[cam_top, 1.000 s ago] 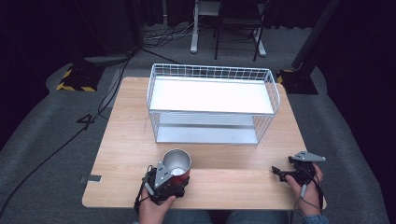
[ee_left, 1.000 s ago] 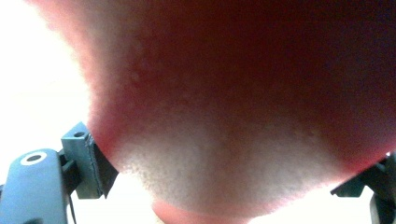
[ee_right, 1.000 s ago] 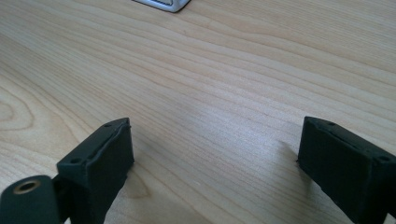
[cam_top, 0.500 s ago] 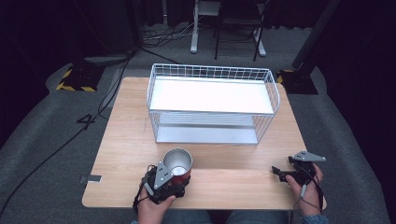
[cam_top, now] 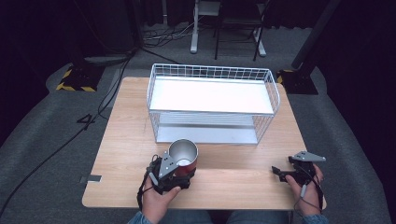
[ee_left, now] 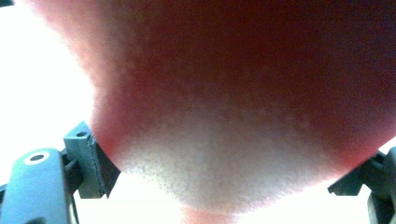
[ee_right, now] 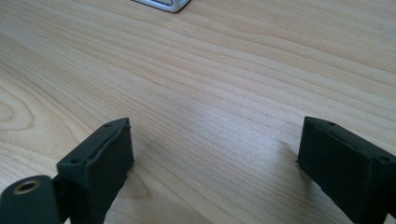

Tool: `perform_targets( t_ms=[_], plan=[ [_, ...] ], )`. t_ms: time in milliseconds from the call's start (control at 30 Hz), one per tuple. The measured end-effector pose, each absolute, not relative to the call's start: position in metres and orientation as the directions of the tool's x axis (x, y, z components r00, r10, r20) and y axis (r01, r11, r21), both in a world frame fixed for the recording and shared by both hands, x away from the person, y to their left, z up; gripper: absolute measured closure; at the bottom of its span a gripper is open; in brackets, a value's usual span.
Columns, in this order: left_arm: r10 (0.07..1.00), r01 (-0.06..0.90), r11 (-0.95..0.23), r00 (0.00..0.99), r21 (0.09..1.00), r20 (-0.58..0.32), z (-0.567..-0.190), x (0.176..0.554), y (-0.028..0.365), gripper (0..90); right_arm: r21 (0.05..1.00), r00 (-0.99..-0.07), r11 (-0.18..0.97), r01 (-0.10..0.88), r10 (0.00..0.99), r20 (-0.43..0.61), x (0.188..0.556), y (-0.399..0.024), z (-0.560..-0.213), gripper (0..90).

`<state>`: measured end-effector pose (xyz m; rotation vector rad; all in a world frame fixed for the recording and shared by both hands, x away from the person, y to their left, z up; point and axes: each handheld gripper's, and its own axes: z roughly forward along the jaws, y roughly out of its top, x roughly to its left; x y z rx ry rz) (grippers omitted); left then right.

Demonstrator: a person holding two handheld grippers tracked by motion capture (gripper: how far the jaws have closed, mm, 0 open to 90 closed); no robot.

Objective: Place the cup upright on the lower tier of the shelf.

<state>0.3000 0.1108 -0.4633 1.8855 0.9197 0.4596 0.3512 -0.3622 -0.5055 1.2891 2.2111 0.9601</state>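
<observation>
— Where did we find the cup (cam_top: 183,154)?

— Near the table's (cam_top: 126,121) front edge, left of centre, between the pads of our left gripper (cam_top: 173,170). The wire basket (cam_top: 212,105) stood behind it, mid-table.

— And our right gripper (cam_top: 280,171)?

— At the front right, well apart from the cup, over bare tabletop.

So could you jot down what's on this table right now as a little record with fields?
table: light wooden top
held thing: red metal cup with a shiny steel inside
left gripper: shut on the cup, near the front edge
right gripper: open, nothing between its jaws, over bare wood at the front right
behind the cup: white wire basket rack with two shelves
</observation>
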Motion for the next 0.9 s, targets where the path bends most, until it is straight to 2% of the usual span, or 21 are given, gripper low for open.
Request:
perform_targets(
  t_ms=[367,900],
  plan=[
    [0.769,0.421,-0.239,0.632,0.875,-0.094,-0.461,0.326,0.104,16.2,0.732,-0.491,0.337,0.592,0.871,-0.003,0.351,-0.362,-0.505,10.6],
    [0.773,0.413,-0.272,0.632,0.869,-0.058,-0.459,0.362,0.084,16.1,0.732,-0.491,0.337,0.592,0.871,-0.004,0.351,-0.362,-0.506,10.6]
  ],
)
